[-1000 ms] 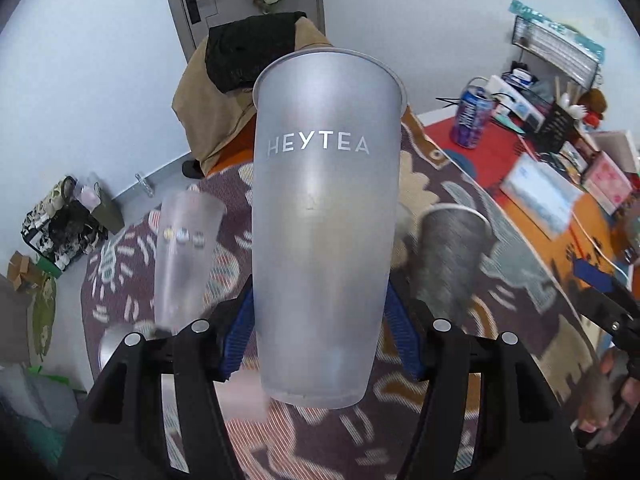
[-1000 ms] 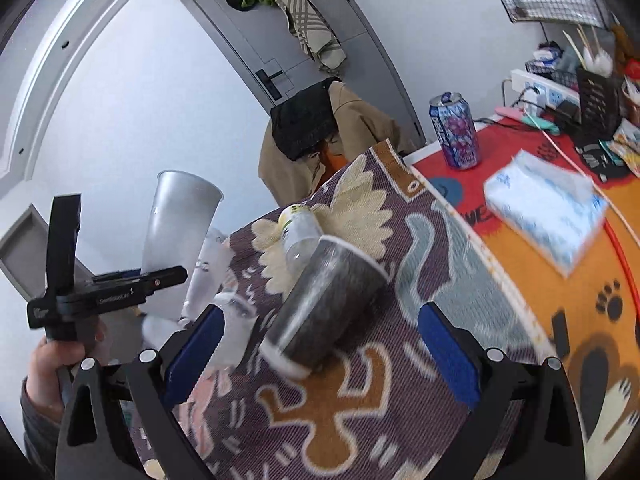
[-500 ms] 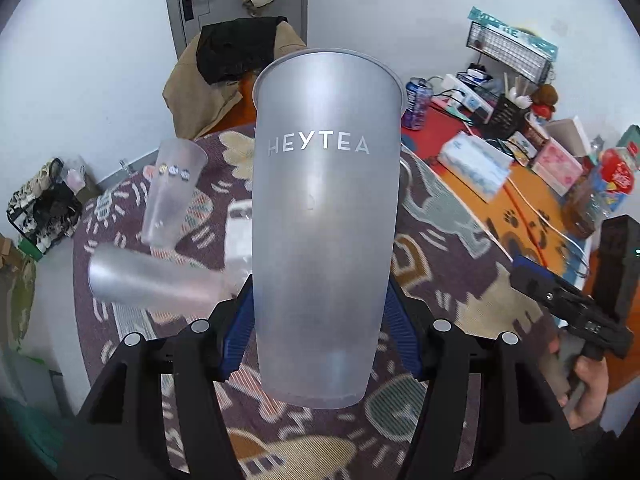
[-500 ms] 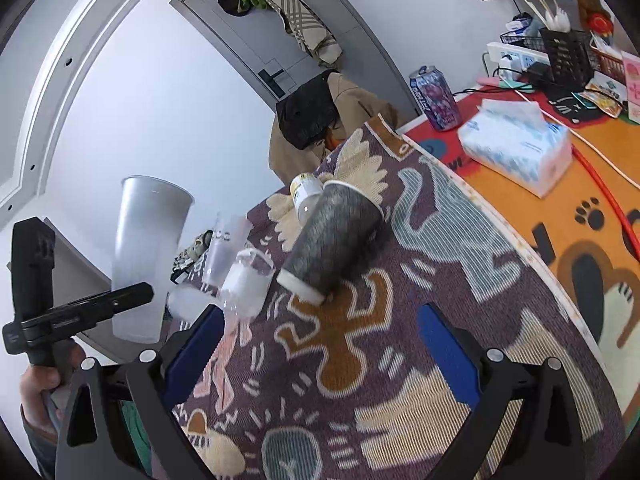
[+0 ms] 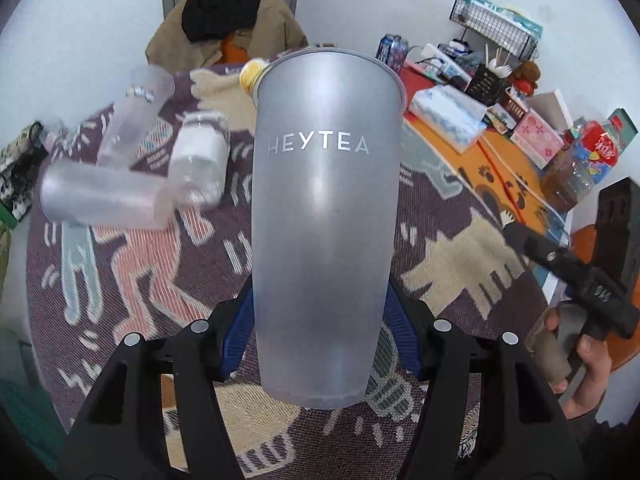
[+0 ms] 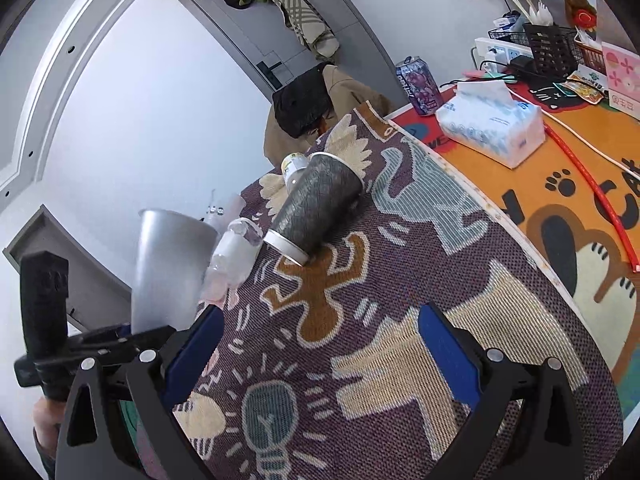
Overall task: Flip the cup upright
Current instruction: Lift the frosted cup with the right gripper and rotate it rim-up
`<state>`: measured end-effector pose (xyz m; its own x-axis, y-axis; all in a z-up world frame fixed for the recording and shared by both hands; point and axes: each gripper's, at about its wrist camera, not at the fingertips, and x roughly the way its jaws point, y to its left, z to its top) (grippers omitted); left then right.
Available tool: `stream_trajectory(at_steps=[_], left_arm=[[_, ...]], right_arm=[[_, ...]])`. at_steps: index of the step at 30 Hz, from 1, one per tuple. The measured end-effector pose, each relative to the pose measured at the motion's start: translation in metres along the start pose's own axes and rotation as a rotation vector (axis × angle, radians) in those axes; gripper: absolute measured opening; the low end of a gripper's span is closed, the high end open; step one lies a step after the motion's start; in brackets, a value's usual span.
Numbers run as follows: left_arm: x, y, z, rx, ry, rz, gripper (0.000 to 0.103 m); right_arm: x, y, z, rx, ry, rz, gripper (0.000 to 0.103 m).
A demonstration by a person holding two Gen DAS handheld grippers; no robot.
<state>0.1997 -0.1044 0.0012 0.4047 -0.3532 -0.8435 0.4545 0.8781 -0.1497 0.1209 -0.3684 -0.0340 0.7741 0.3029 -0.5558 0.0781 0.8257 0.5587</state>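
My left gripper [image 5: 318,332] is shut on a tall frosted grey cup marked HEYTEA [image 5: 326,216]. The cup is held upright, mouth up, above the patterned cloth. It also shows in the right wrist view [image 6: 170,268] at the left, held by the left gripper [image 6: 120,338]. My right gripper [image 6: 320,352] is open and empty over the cloth. A dark textured cup [image 6: 316,210] lies on its side ahead of it. The right gripper shows in the left wrist view [image 5: 568,272] at the far right.
A frosted cup [image 5: 100,200] and a plastic bottle [image 5: 198,158] lie on their sides at the left; another clear cup [image 5: 134,118] stands tilted behind. A tissue pack [image 6: 490,124], a drink can [image 6: 420,86] and desk clutter sit on the orange mat [image 6: 560,184] at the right.
My left gripper has lowered and tilted forward with the HEYTEA cup, so more of the cloth shows. My right gripper has drawn back and down toward the near edge of the cloth.
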Motion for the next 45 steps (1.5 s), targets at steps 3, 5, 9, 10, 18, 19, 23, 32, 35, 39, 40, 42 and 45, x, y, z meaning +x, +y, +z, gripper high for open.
stream_trajectory(at_steps=[3,5,9,10,18,19,23,32,35,39,40,42,45], left_arm=[[0.015,0.0,-0.011,-0.028,0.028,-0.031,0.061],[0.026,-0.001,-0.019,-0.043,0.047,-0.041,0.061],[0.047,-0.001,-0.03,-0.072,0.089,-0.054,0.061],[0.052,-0.002,-0.033,-0.072,0.097,-0.042,0.061],[0.08,-0.009,-0.039,-0.077,0.148,-0.032,0.072],[0.077,-0.008,-0.039,-0.08,0.131,-0.027,0.081],[0.062,-0.005,-0.039,-0.088,0.081,-0.045,0.091],[0.028,0.016,-0.044,-0.142,-0.025,-0.055,0.096],[0.017,0.025,-0.048,-0.165,-0.063,-0.049,0.097],[0.005,0.039,-0.055,-0.203,-0.095,-0.03,0.097],[0.002,0.043,-0.058,-0.212,-0.101,-0.027,0.097],[-0.006,0.053,-0.062,-0.234,-0.113,-0.009,0.097],[-0.02,0.067,-0.069,-0.28,-0.147,0.025,0.097]], right_arm=[[0.002,-0.004,-0.004,0.003,0.014,-0.008,0.095],[0.003,-0.008,-0.009,0.006,0.025,-0.015,0.095],[0.005,-0.011,-0.017,0.009,0.046,-0.023,0.095],[0.005,-0.012,-0.019,0.009,0.052,-0.026,0.095],[0.007,-0.02,-0.025,0.026,0.08,-0.042,0.095],[0.008,-0.02,-0.024,0.026,0.086,-0.039,0.095],[0.013,-0.015,-0.022,0.026,0.108,-0.013,0.095],[0.032,0.002,-0.016,0.041,0.175,0.079,0.095],[0.043,0.009,-0.015,0.061,0.217,0.136,0.095],[0.06,0.02,-0.013,0.071,0.255,0.177,0.095],[0.067,0.021,-0.012,0.08,0.267,0.185,0.095],[0.078,0.022,-0.01,0.102,0.291,0.203,0.095],[0.097,0.022,-0.002,0.134,0.326,0.226,0.095]])
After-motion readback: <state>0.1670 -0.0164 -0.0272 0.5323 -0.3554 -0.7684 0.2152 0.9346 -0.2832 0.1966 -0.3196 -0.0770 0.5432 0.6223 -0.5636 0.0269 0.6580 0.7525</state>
